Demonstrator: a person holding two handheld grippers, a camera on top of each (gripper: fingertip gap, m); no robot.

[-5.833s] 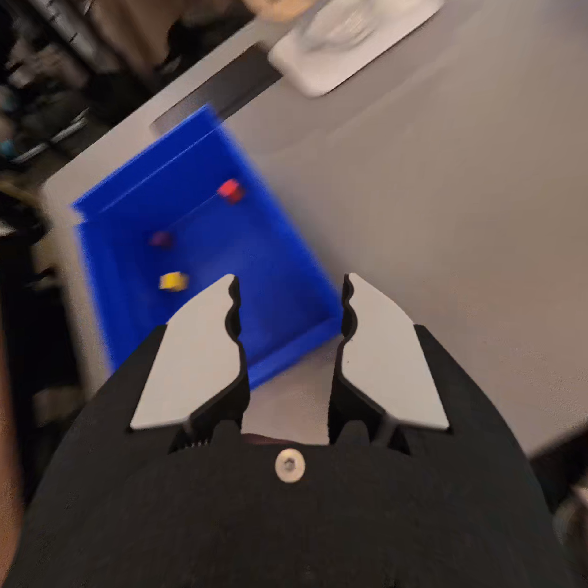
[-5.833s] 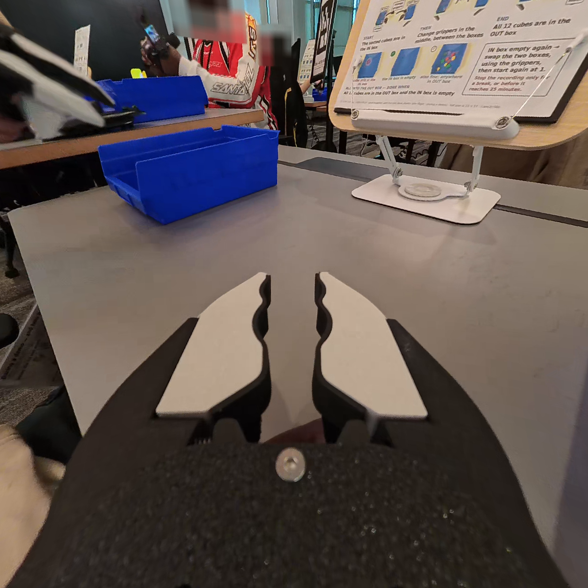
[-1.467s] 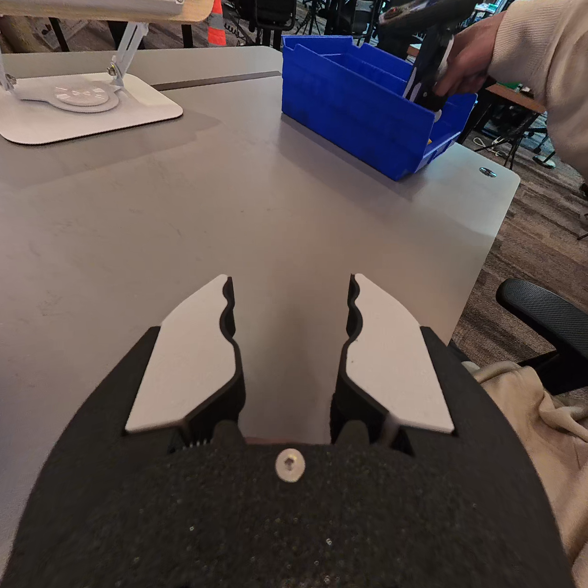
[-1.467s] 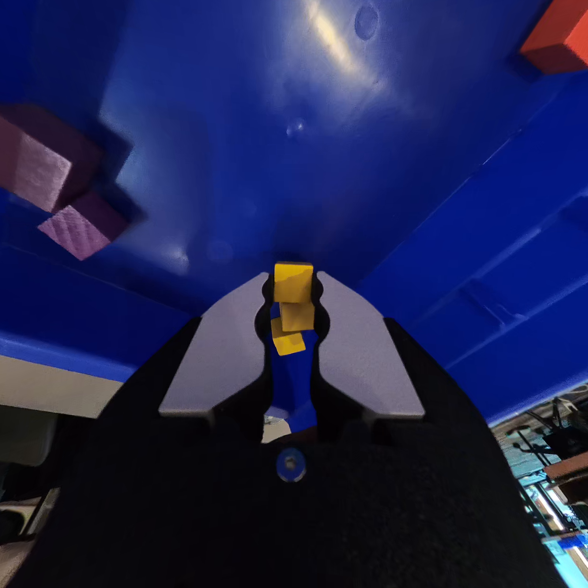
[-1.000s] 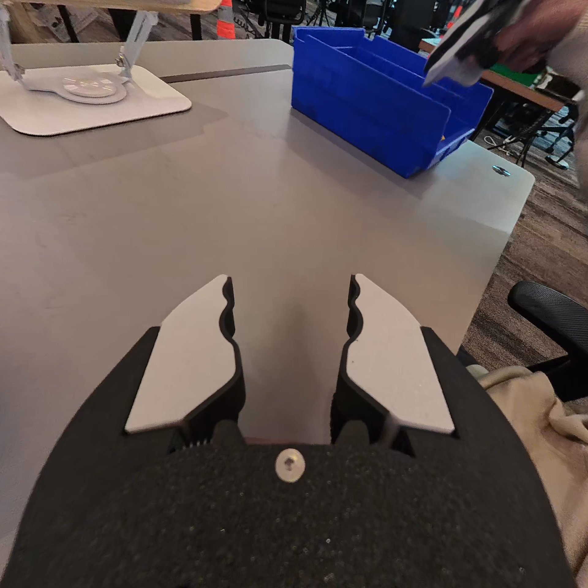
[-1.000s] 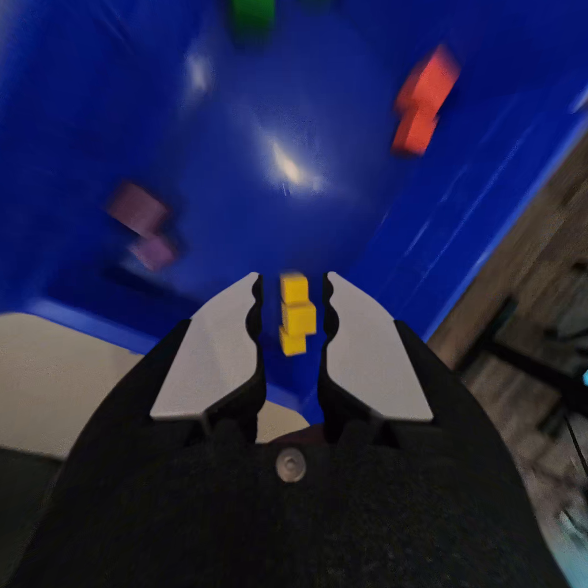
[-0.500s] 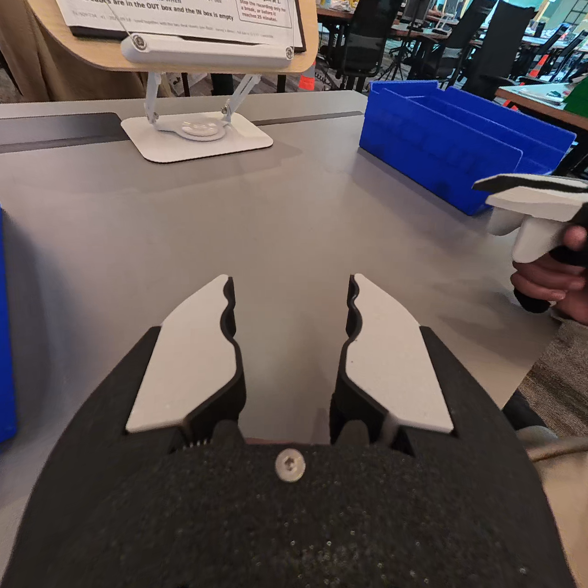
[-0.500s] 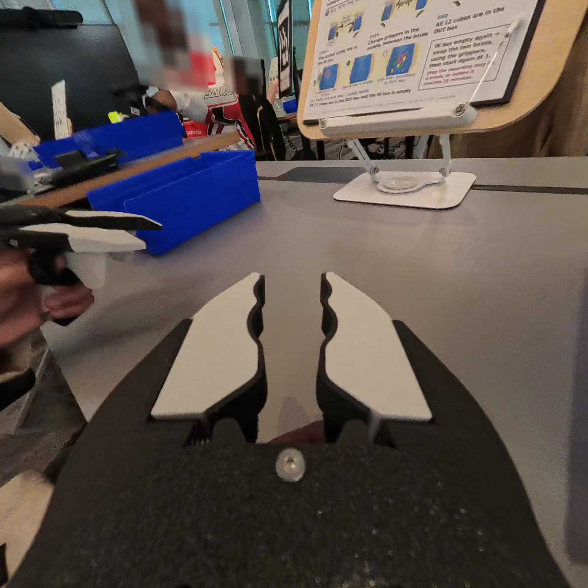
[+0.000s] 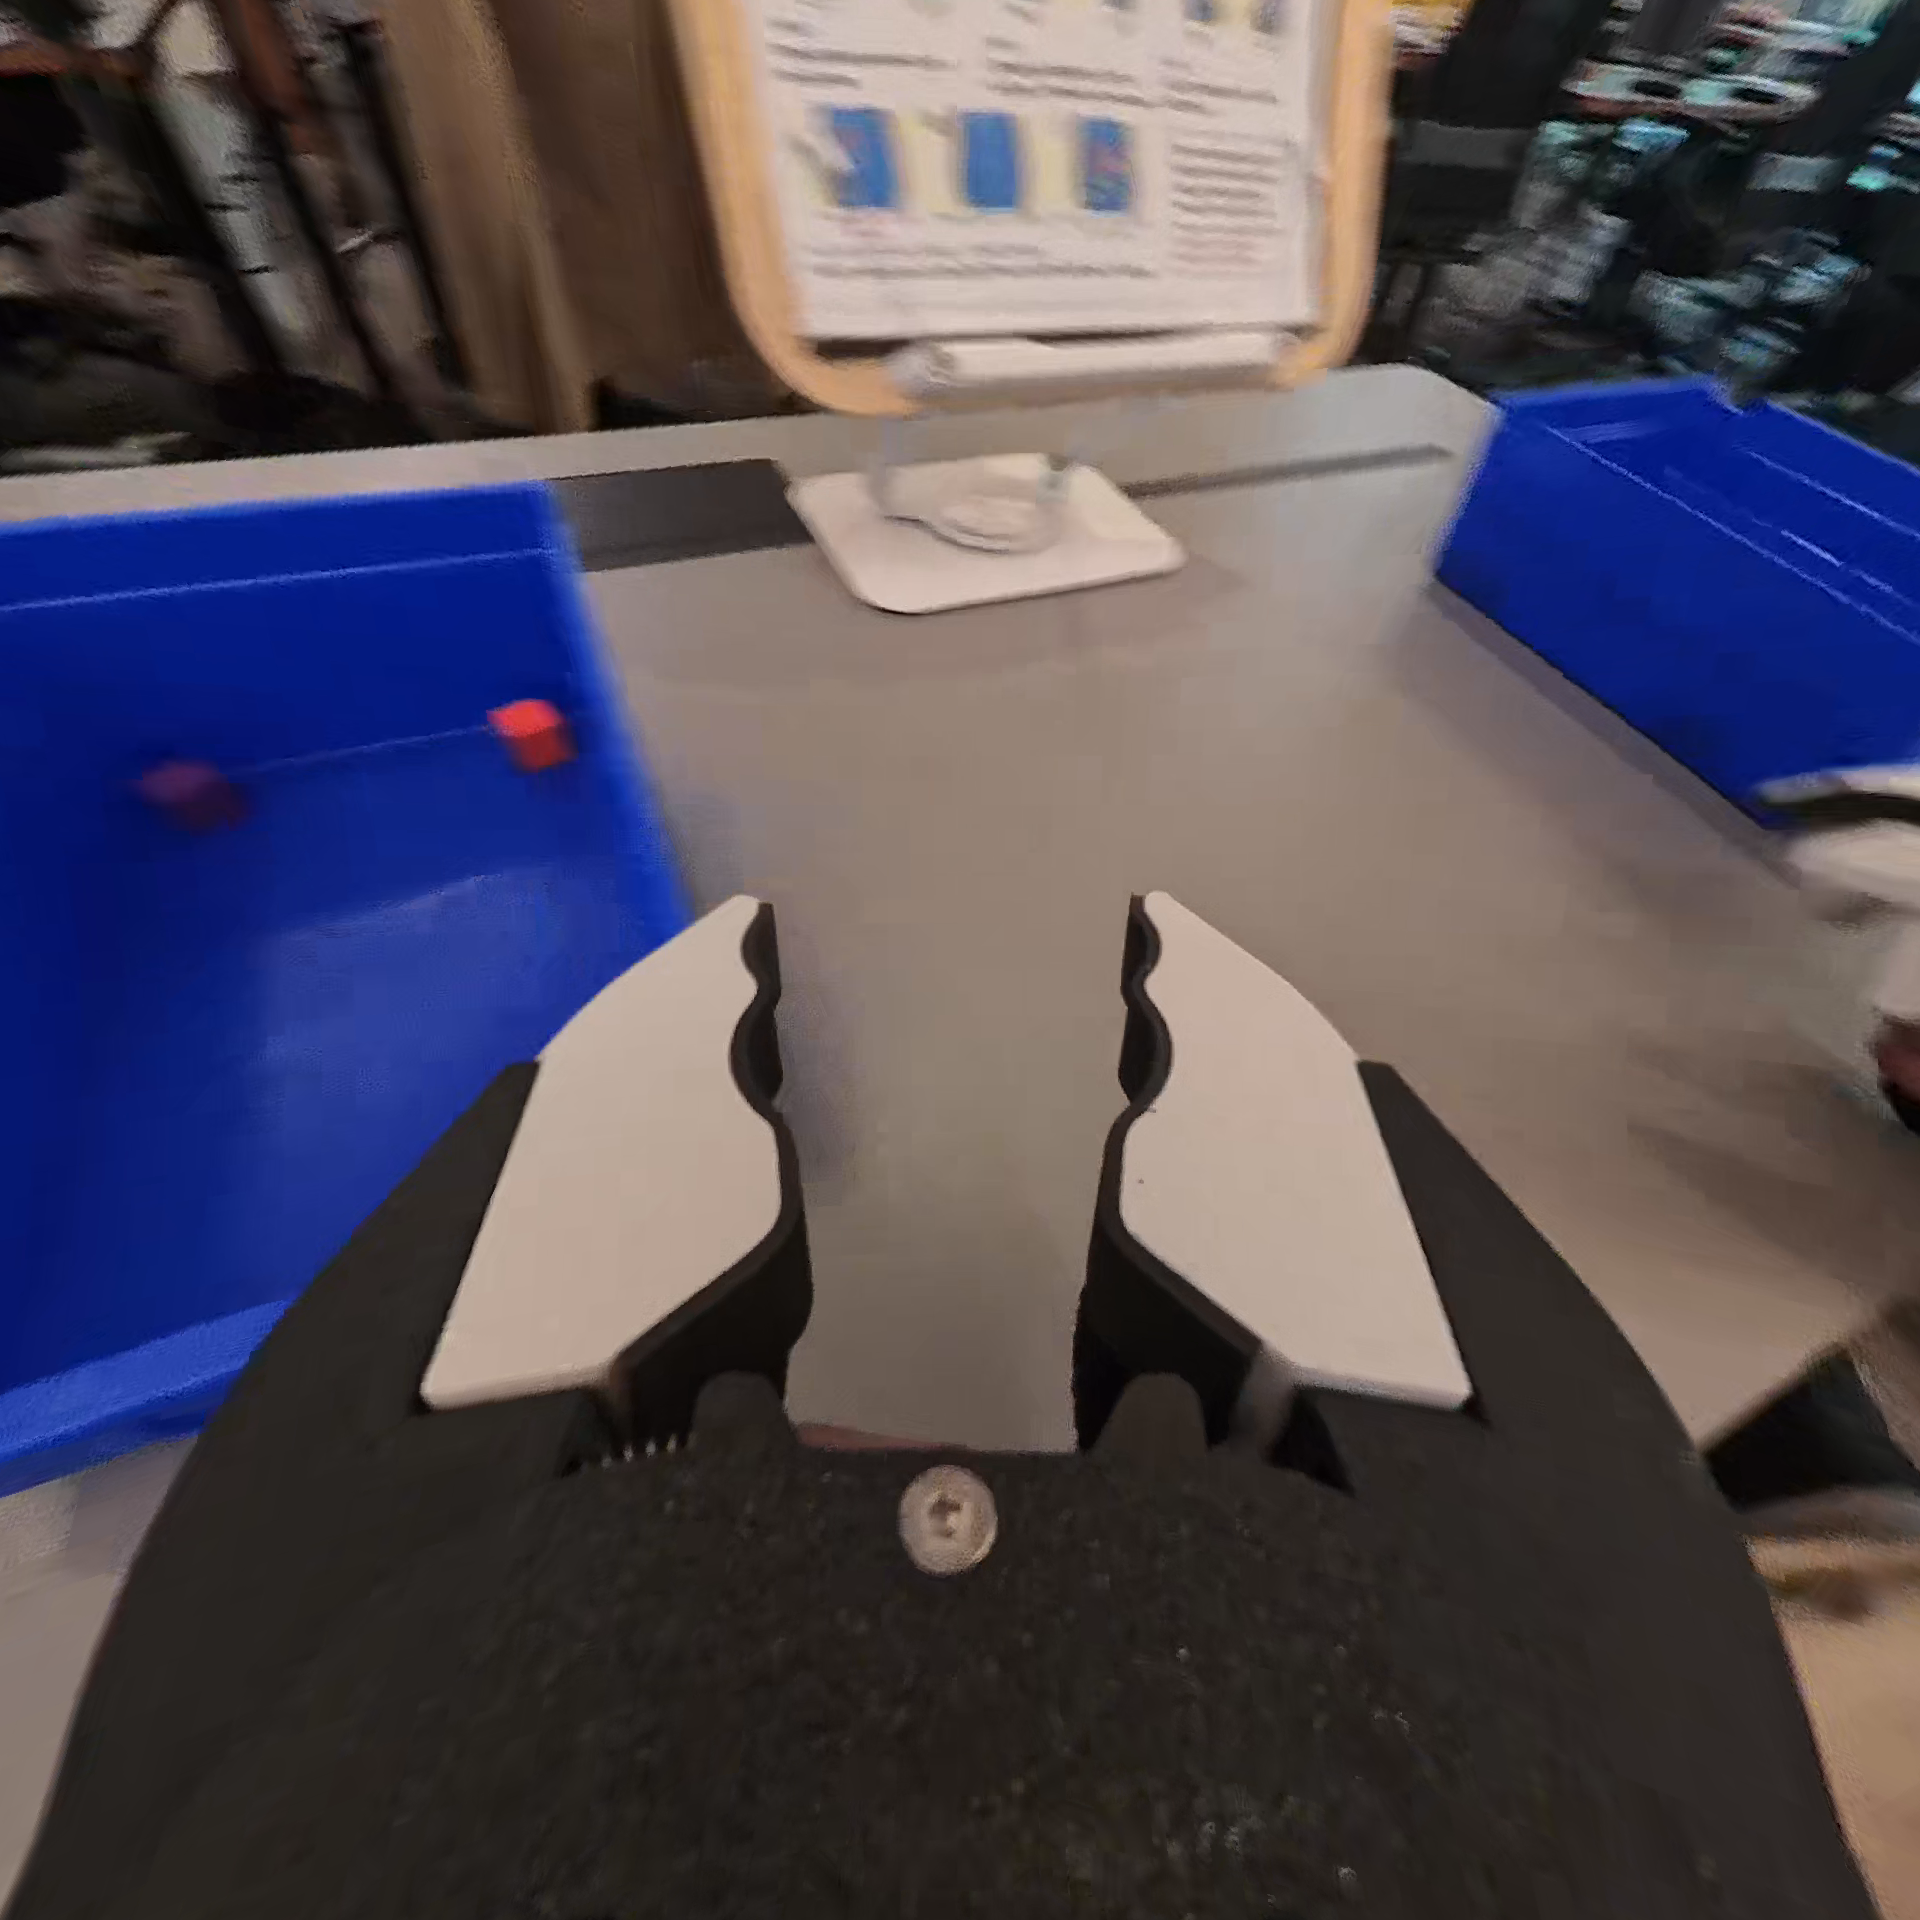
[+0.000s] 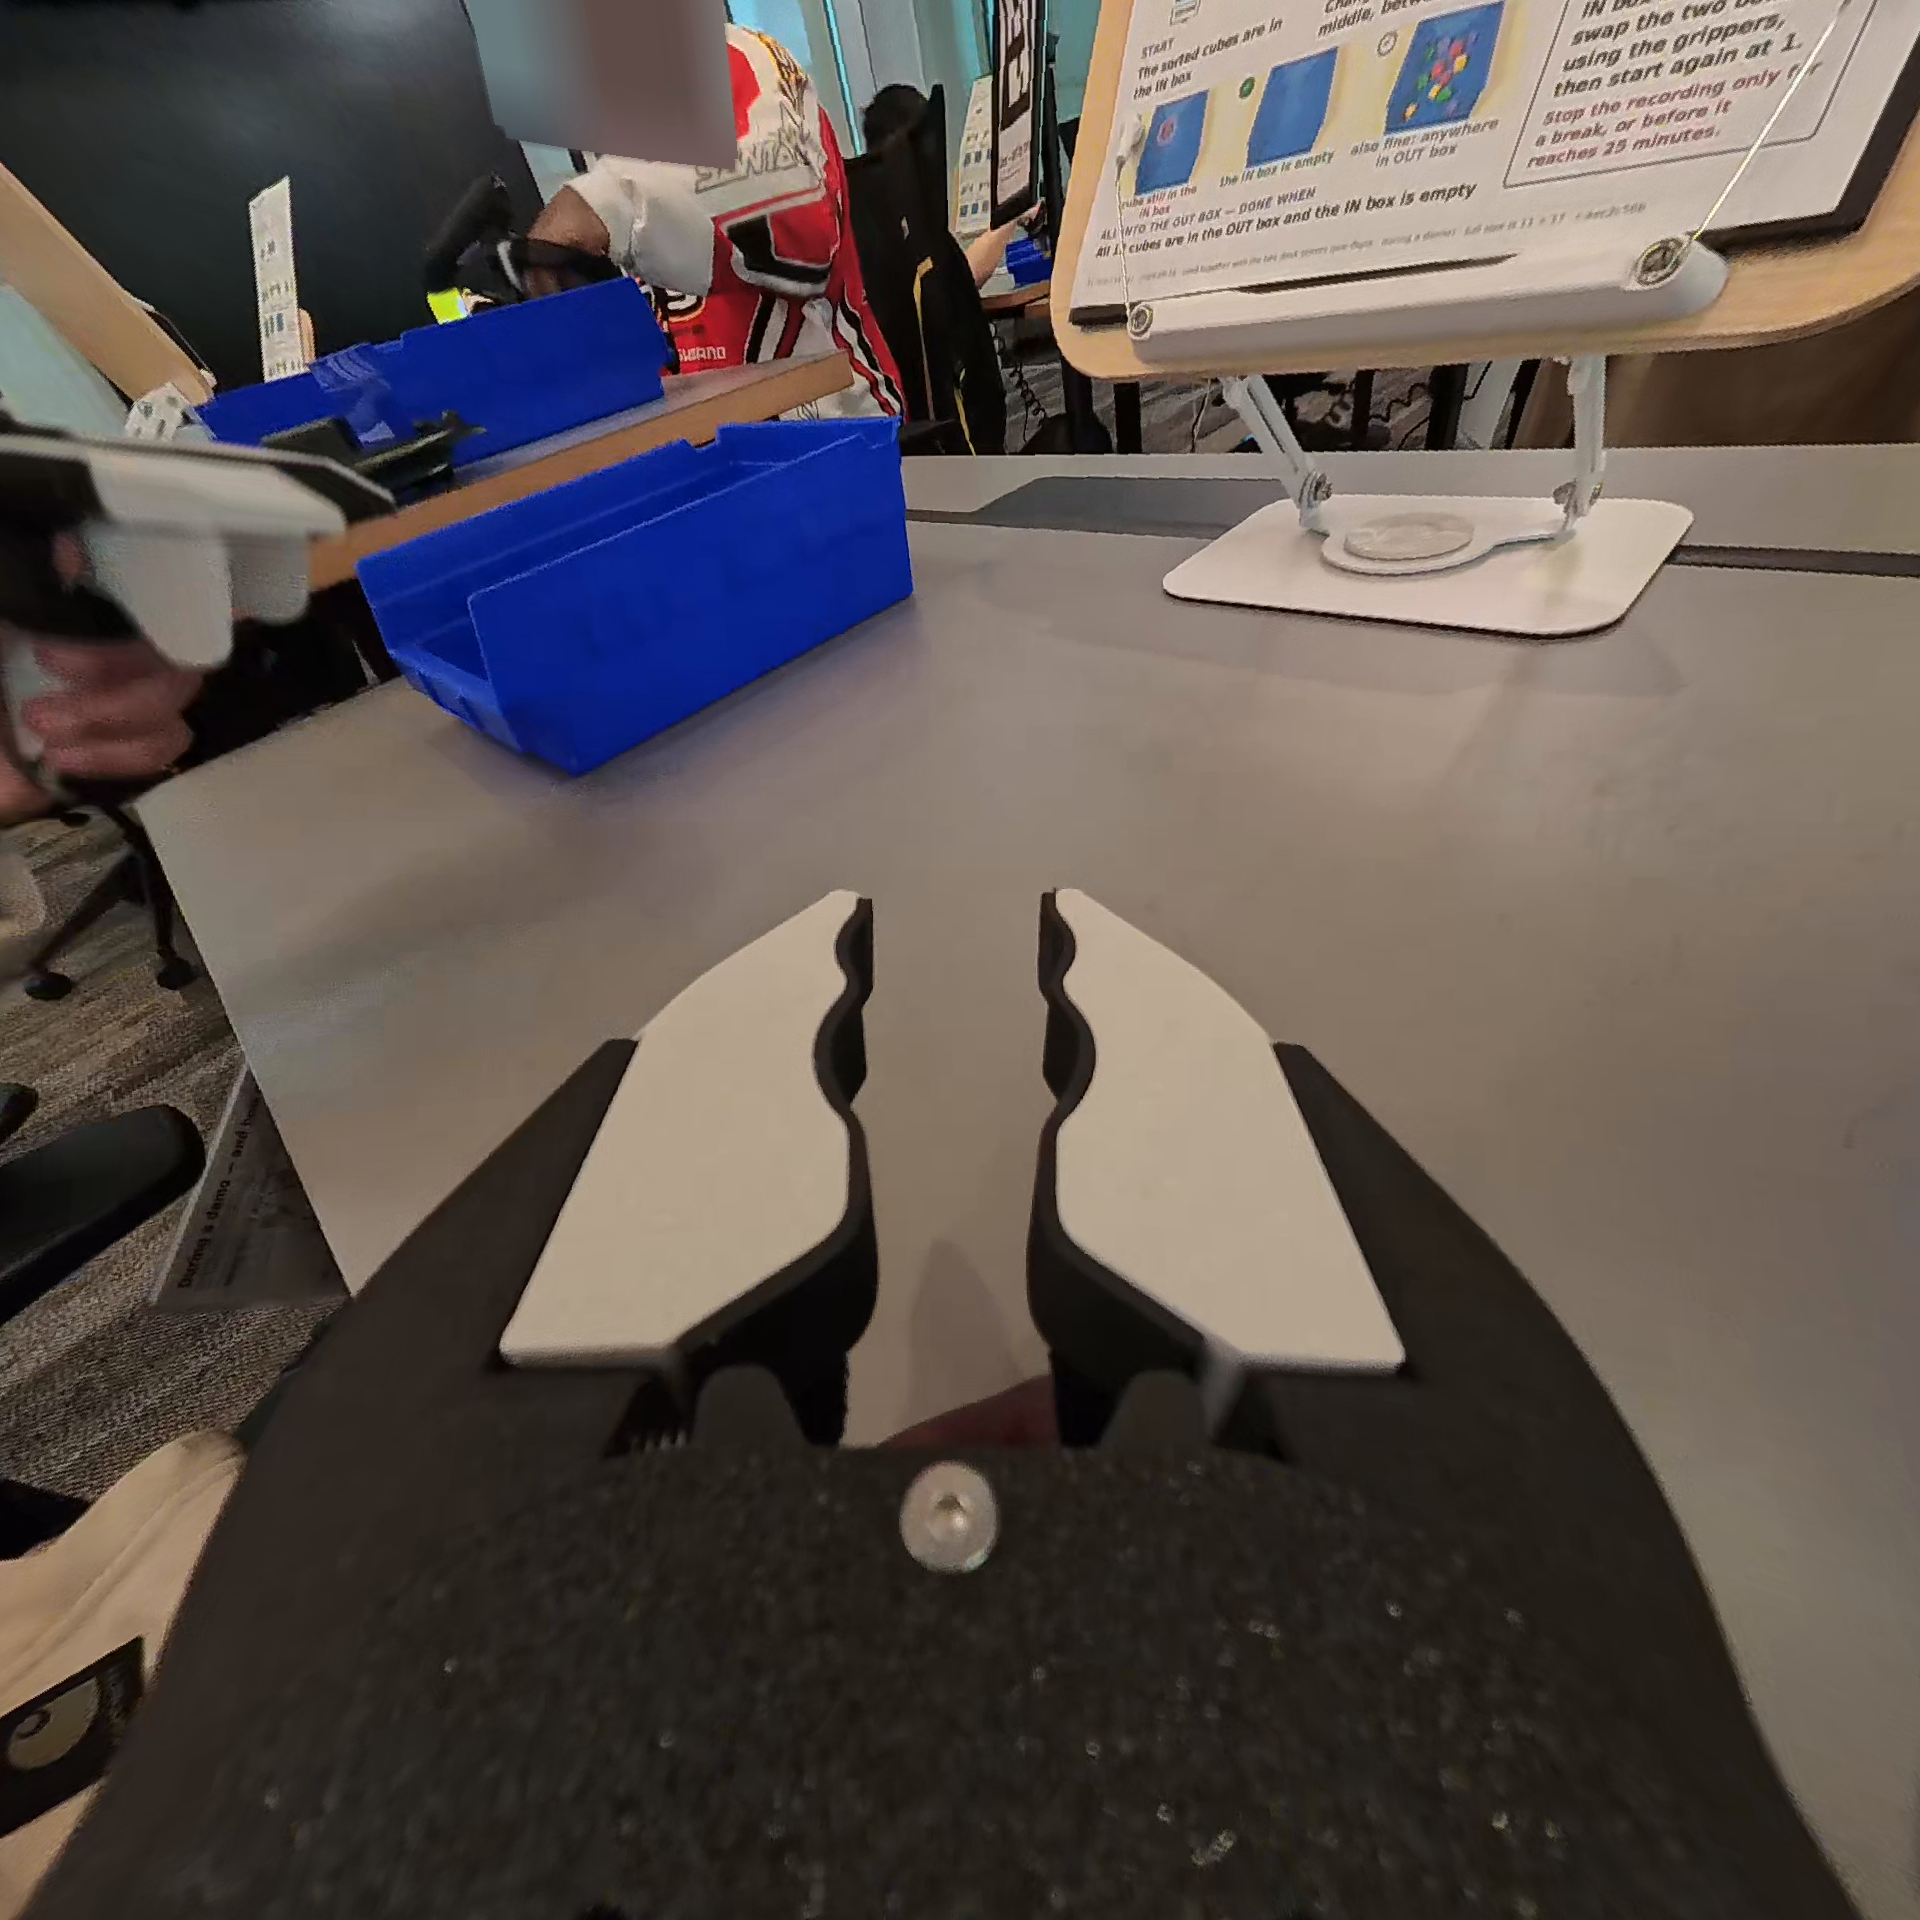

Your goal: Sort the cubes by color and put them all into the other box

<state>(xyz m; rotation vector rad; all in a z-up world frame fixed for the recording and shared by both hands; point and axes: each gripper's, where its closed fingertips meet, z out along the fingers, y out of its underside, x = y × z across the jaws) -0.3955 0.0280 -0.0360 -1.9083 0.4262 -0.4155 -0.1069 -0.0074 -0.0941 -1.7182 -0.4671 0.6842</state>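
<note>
My left gripper point(image 9: 948, 914) is open and empty above the grey table point(image 9: 1039, 790), just right of the left blue box point(image 9: 312, 1039). A red cube point(image 9: 530, 727) and a purple cube point(image 9: 187, 795) lie in that box; the picture is blurred. The other blue box point(image 9: 1662, 623) stands at the right; its inside is hidden. My right gripper point(image 10: 956, 904) is open with a narrow gap and empty, low over the table point(image 10: 1351, 883). It also shows at the right edge of the left wrist view point(image 9: 1860, 831). The right wrist view shows the left box point(image 10: 675, 603) and the left gripper point(image 10: 177, 509).
A stand with an instruction sheet point(image 9: 1039, 187) rests on a white base point(image 9: 987, 530) at the back of the table, also in the right wrist view point(image 10: 1434, 561). Behind, another table holds a blue box point(image 10: 468, 364), with a person in a red and white jersey point(image 10: 769, 260). To reach the red cube point(image 9: 530, 727) in a straight line is about 25 centimetres for my left fingers, about 45 centimetres for my right.
My right gripper let go of a yellow cube in the right box and pulled out over the table. My left gripper swung left, bringing the left box into view.
</note>
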